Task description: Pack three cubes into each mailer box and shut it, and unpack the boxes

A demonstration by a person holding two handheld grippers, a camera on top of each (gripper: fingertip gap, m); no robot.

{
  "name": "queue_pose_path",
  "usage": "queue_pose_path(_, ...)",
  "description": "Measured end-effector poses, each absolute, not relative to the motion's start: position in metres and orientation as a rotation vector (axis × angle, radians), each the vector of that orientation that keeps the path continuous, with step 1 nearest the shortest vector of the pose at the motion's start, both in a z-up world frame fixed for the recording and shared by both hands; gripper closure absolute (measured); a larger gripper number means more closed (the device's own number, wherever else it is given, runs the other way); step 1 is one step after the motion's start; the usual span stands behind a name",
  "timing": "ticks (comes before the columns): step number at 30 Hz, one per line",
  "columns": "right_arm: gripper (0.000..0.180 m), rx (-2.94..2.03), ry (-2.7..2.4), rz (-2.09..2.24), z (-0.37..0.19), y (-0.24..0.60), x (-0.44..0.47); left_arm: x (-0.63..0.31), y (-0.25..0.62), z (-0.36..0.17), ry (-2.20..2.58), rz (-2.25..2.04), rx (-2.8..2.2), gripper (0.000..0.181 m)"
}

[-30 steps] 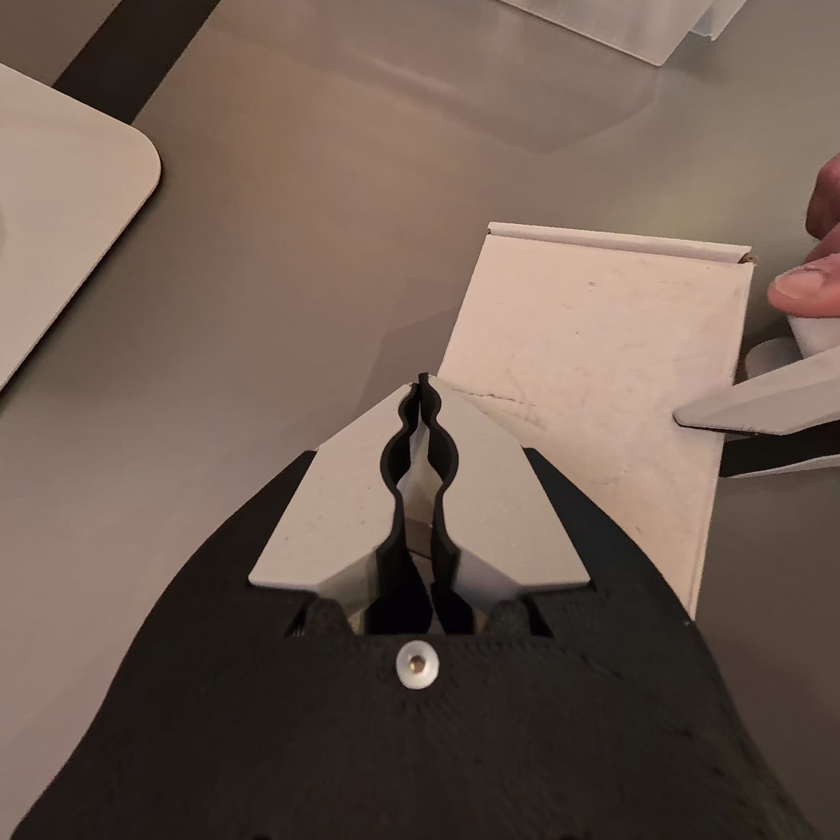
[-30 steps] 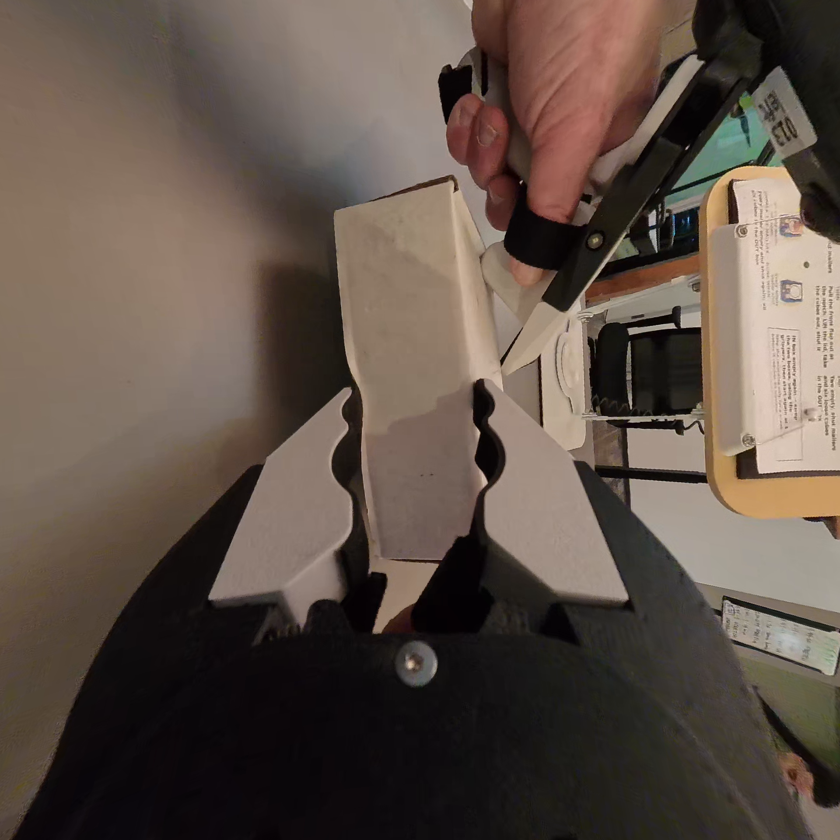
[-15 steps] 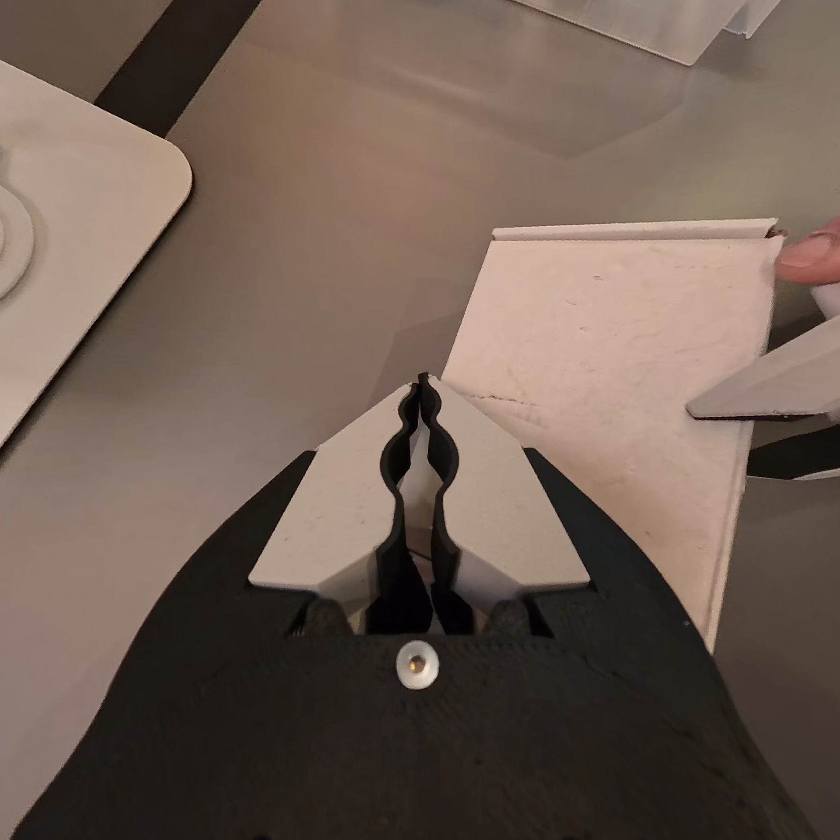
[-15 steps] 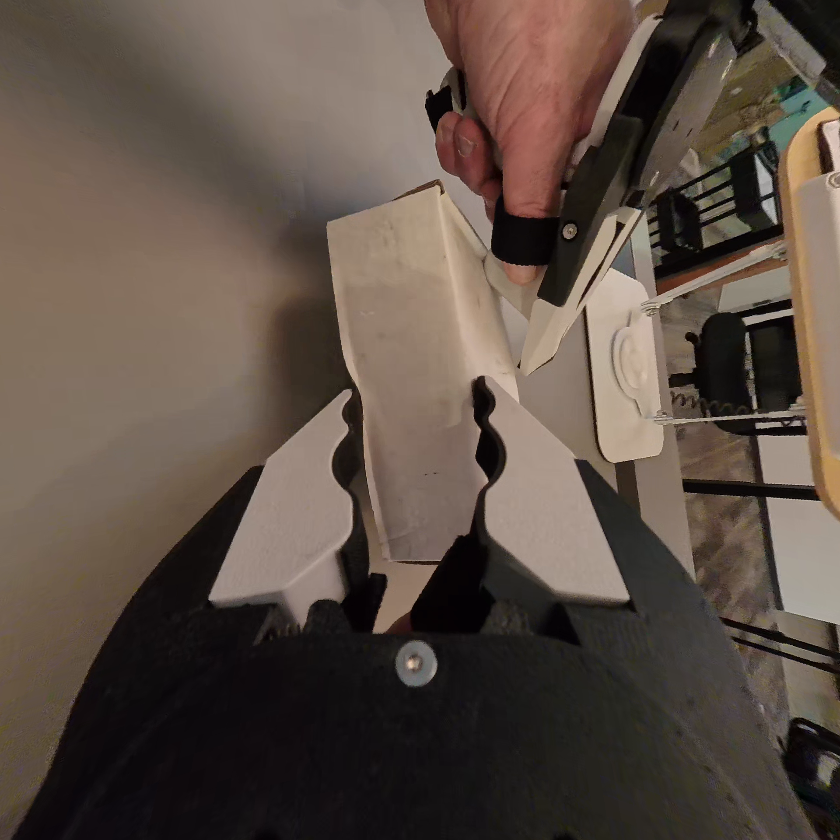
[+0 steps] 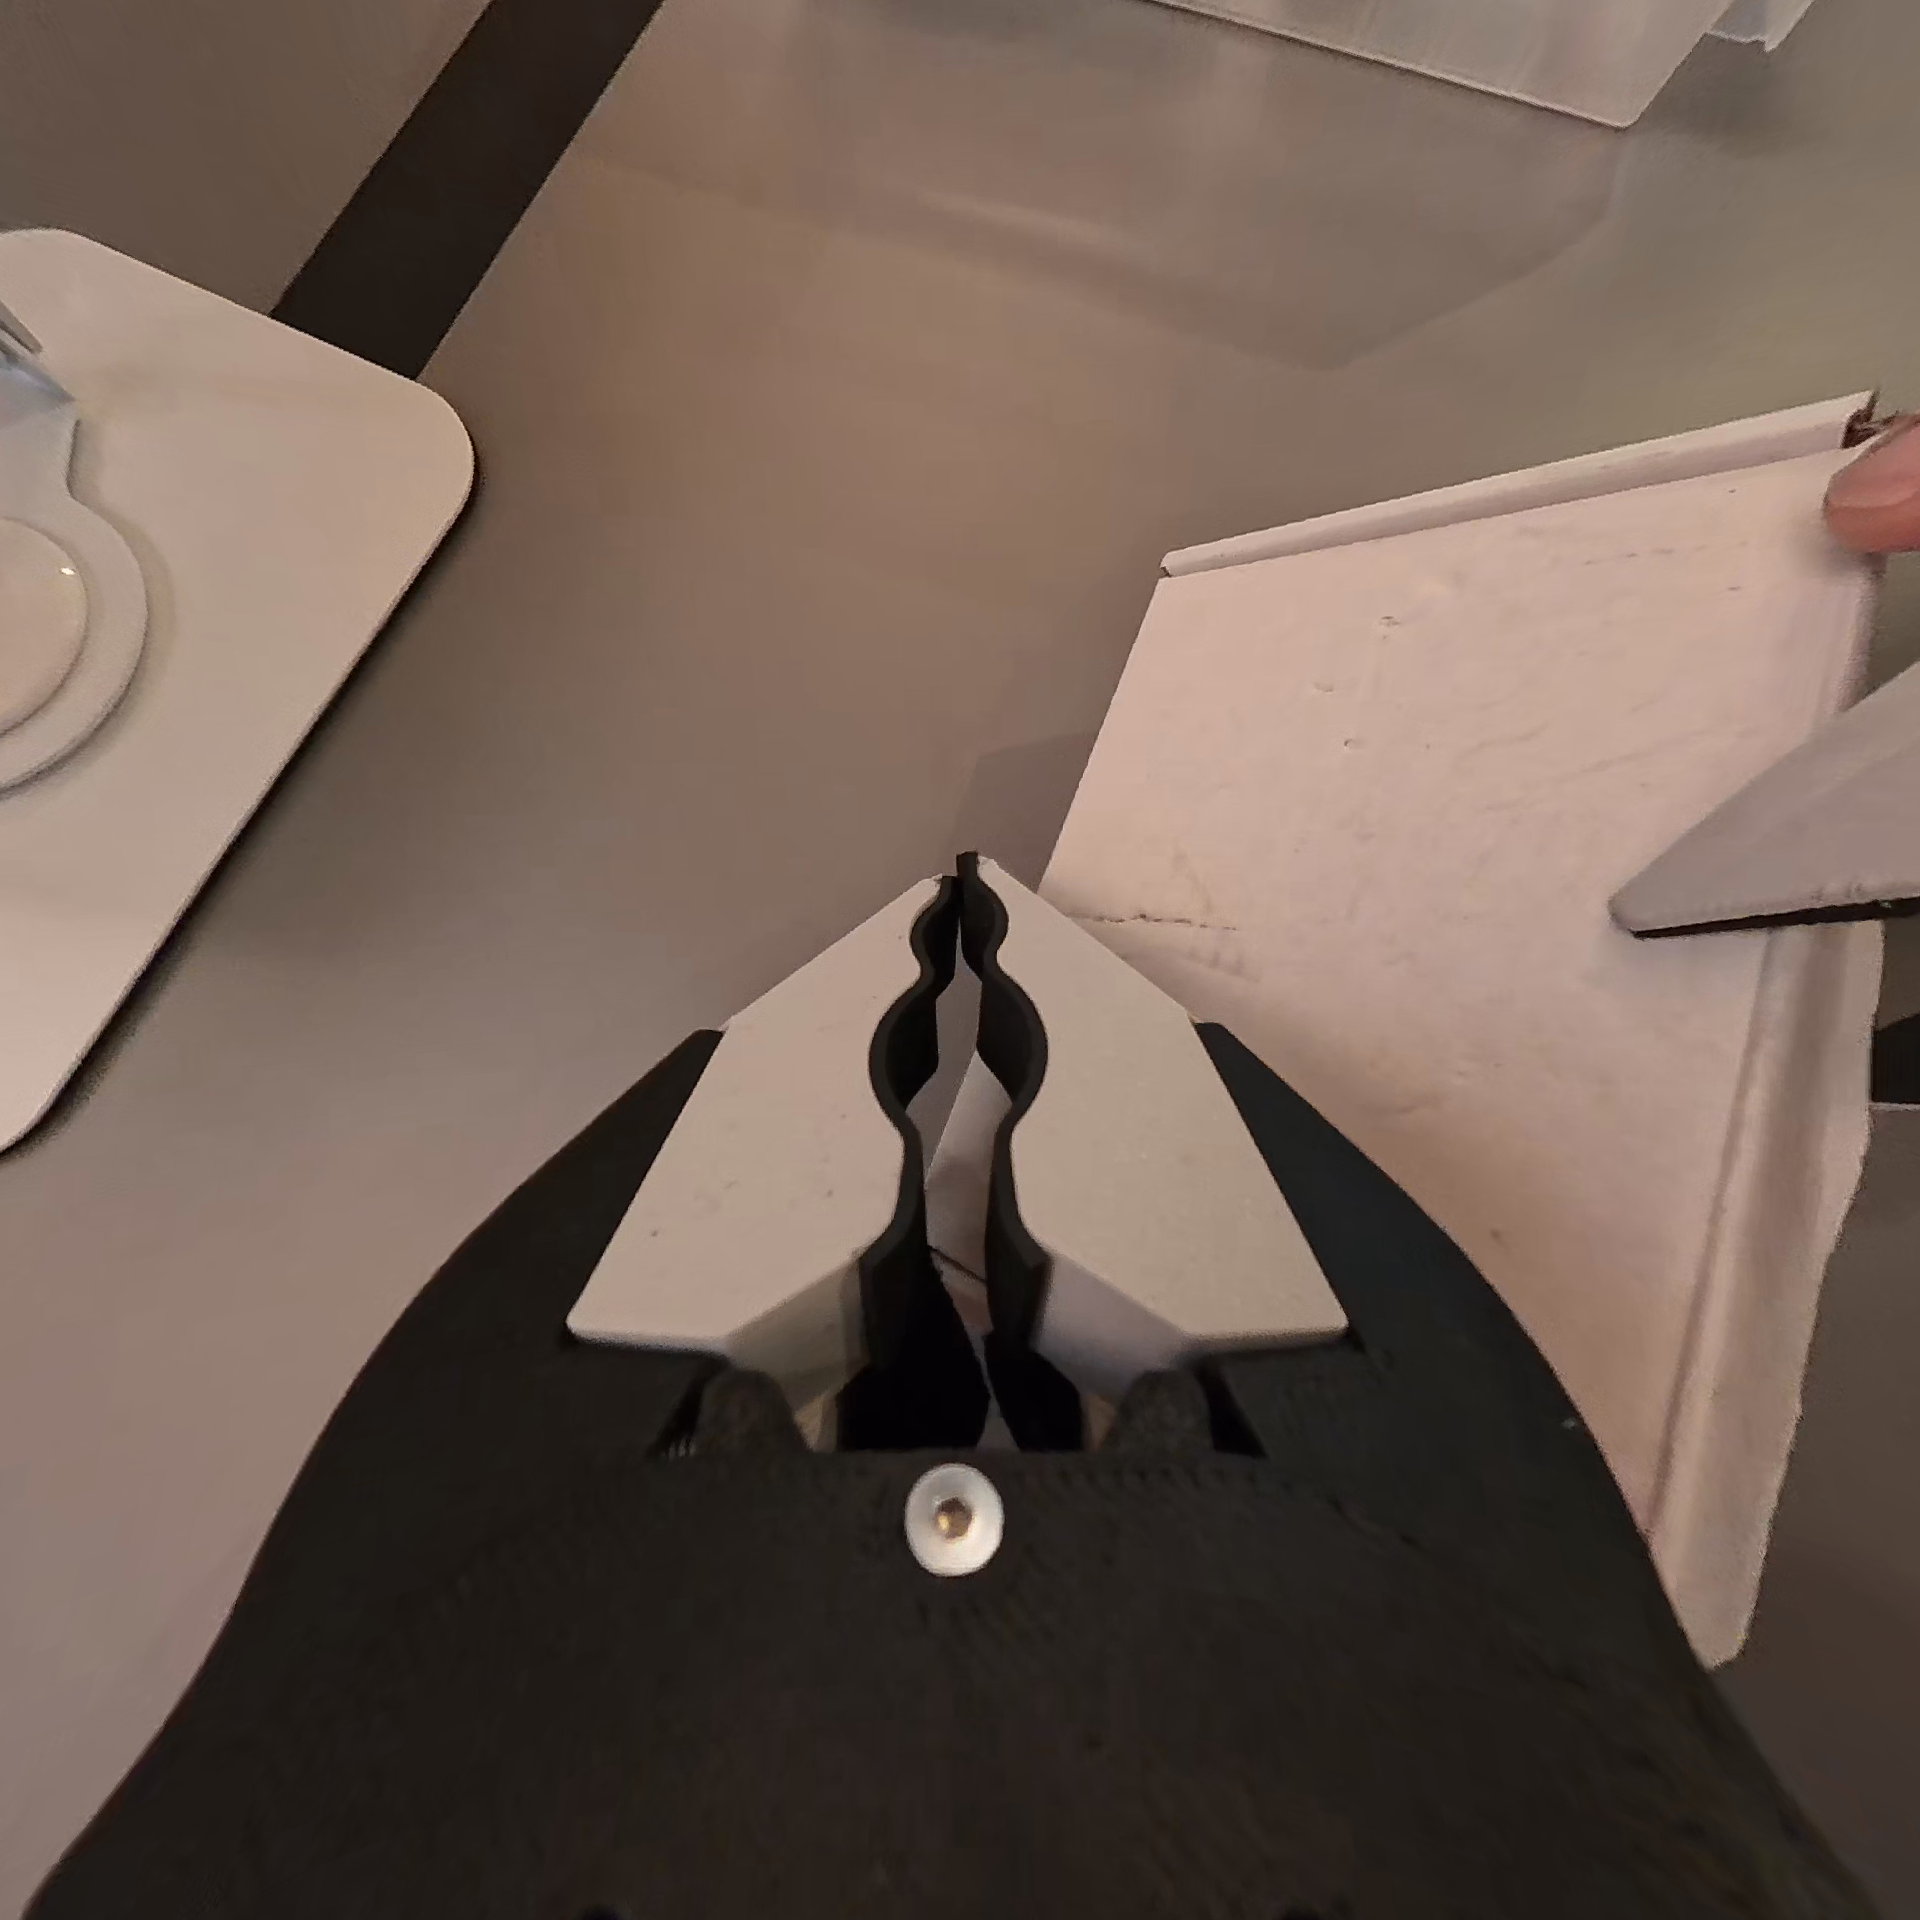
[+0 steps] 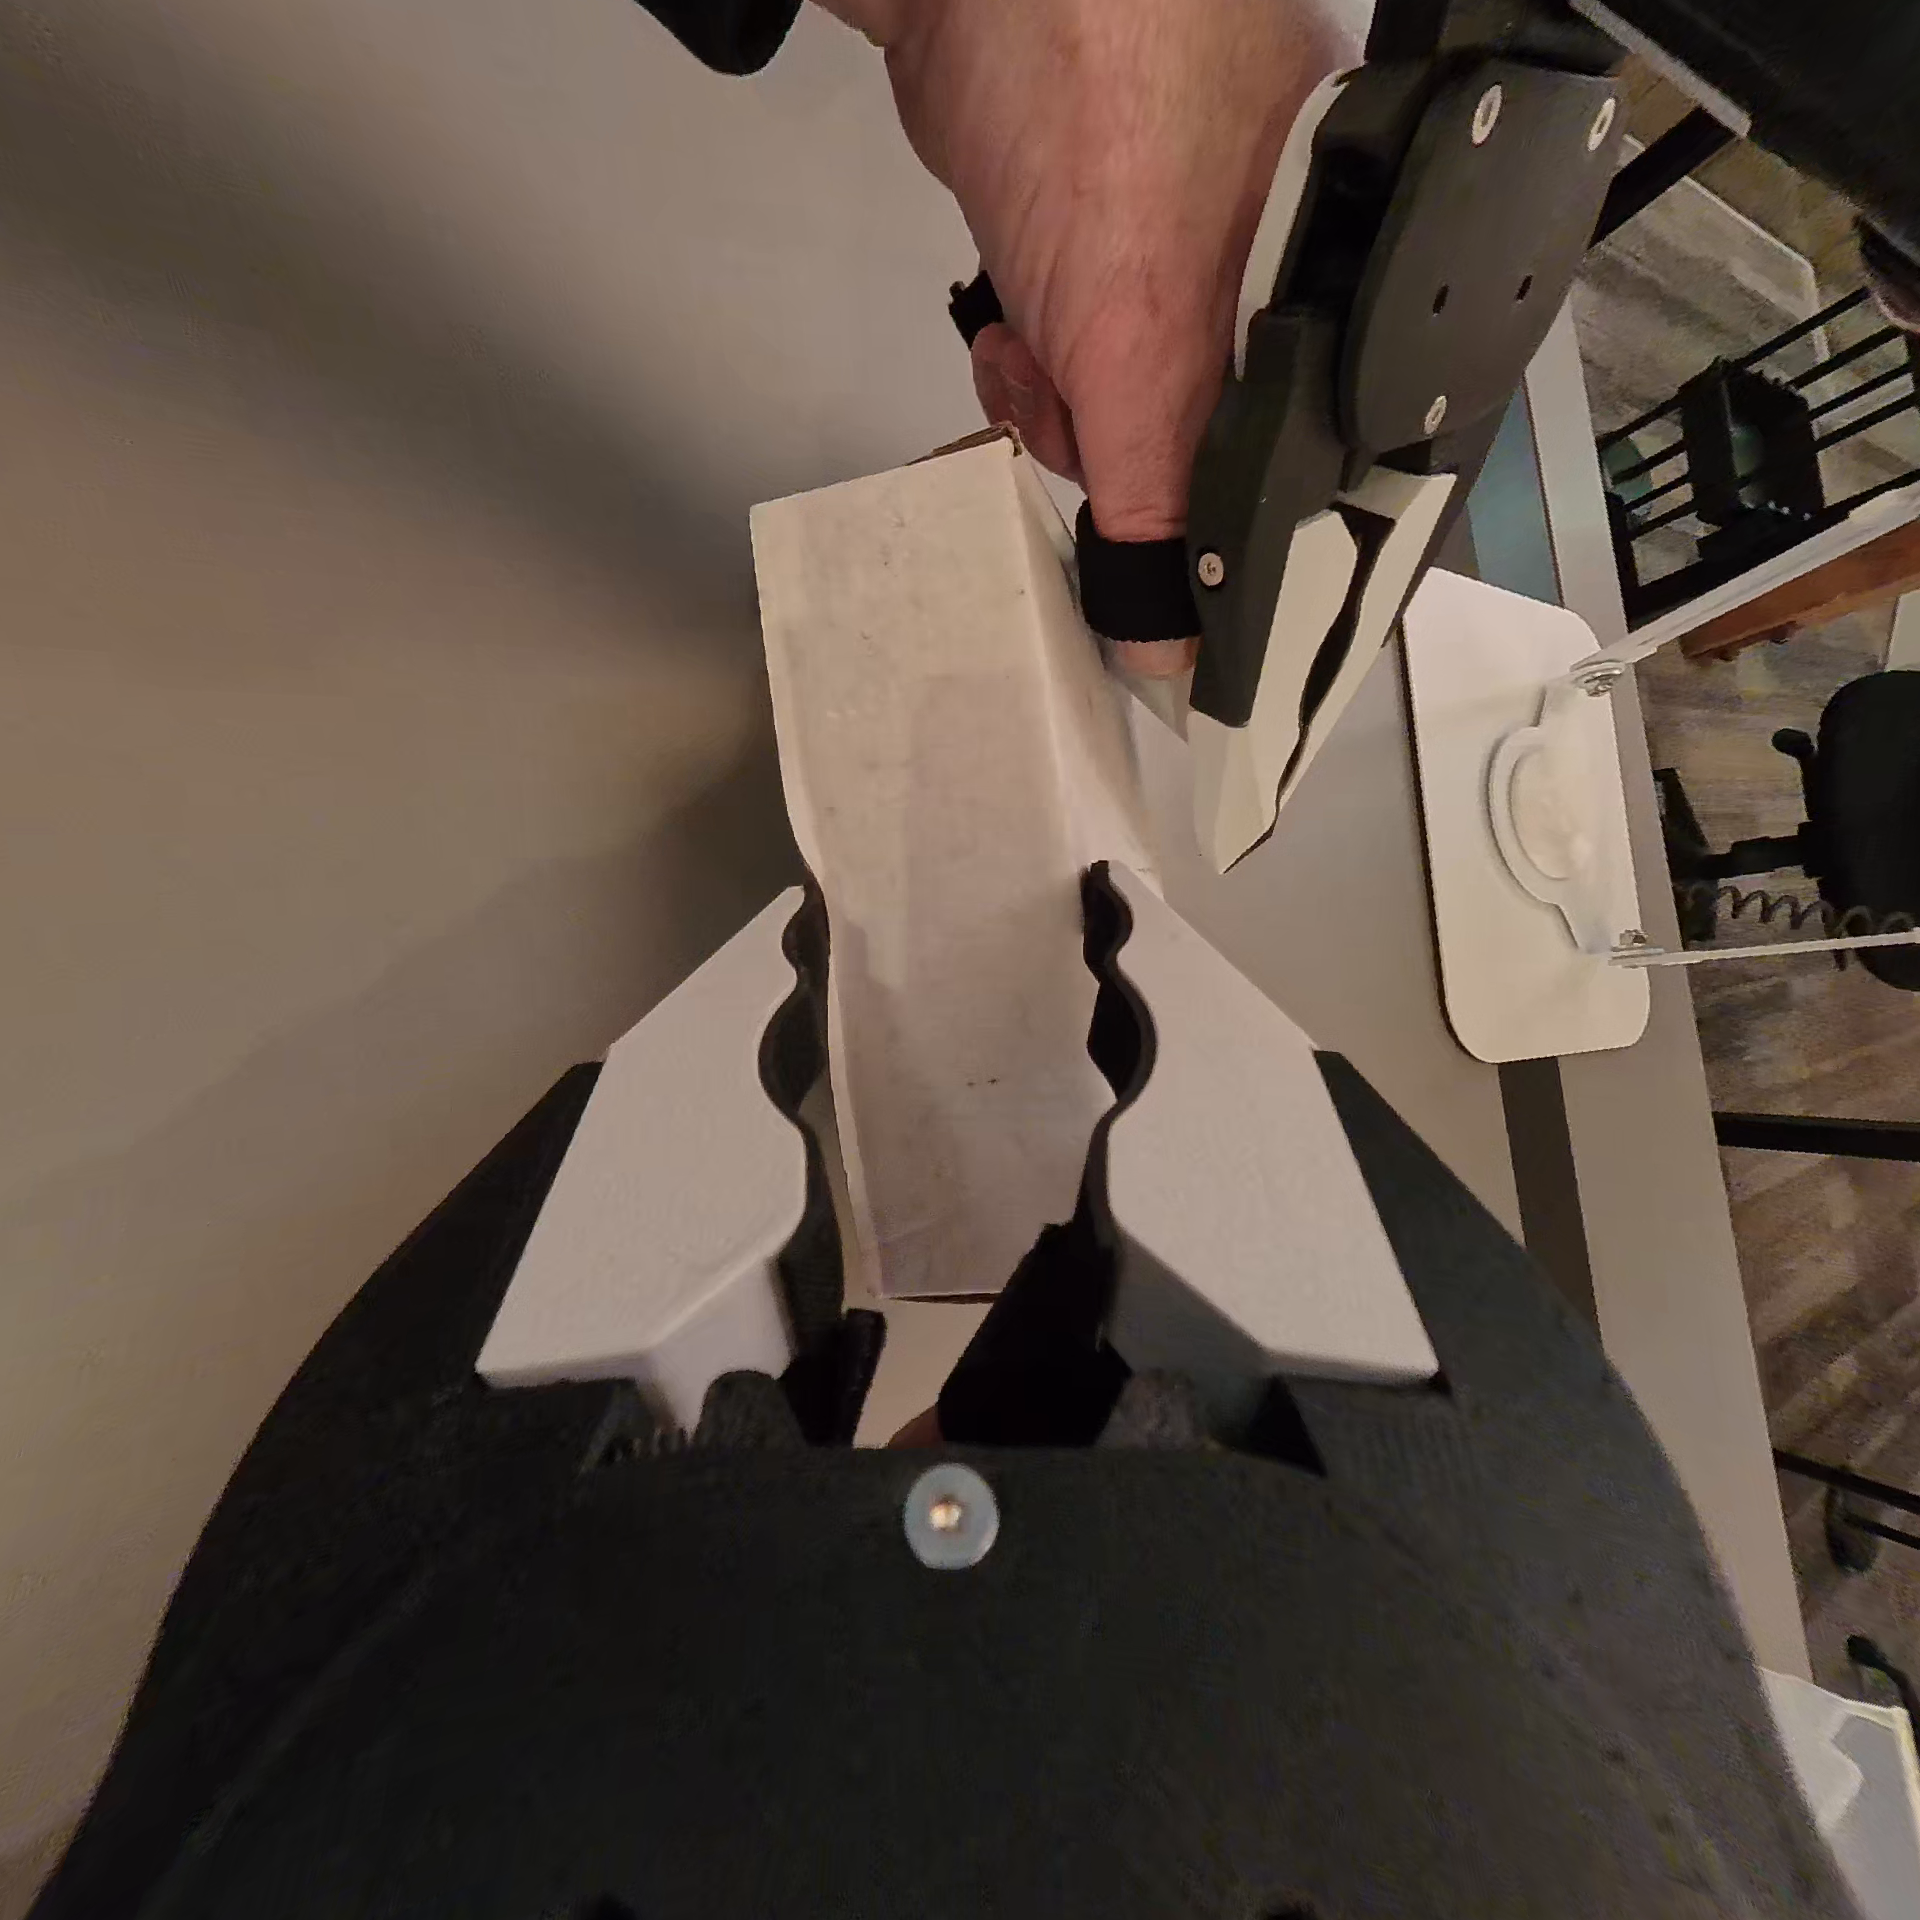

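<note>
The white box (image 6: pixel 935 862) is off the grey tabletop (image 5: pixel 727 520), clamped across its narrow side by the right hand-held gripper (image 6: pixel 945 914). The left hand-held gripper (image 5: pixel 964 883), fingertips pressed together, seems to pinch a box flap. A white pad (image 5: pixel 239 582) lies nearby.

Bare table (image 5: pixel 727 623) left of box (image 5: pixel 1455 883)

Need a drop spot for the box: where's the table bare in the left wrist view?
Bare table runs between the pad on the left and the box on the right, up to the clear bin at the top. Crowded at the box's right edge: the right gripper has its jaws clamped on it, and a fingertip sits by its corner.
</note>
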State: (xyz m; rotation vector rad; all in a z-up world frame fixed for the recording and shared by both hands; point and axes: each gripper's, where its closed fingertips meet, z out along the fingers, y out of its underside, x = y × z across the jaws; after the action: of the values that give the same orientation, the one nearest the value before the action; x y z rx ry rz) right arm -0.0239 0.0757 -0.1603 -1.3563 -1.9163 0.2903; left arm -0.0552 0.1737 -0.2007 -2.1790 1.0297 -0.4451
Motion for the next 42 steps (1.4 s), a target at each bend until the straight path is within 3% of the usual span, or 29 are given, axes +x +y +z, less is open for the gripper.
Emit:
queue_pose_path(17,0.131,-1.318,-1.93,0.246,-0.165,0.07,-0.021,-0.085,0.117,-0.177,0.683,-0.566,-1.973,0.181)
queue_pose_path(35,0.125,-1.555,-2.068,0.571,-0.164,0.053,-0.012,-0.08,0.113,-0.182,0.717,-0.49,-1.914,0.181)
queue_pose_path(42,0.135,-1.596,-2.067,0.696,-0.161,0.042,-0.006,-0.078,0.111,-0.185,0.751,-0.455,-1.894,0.181)
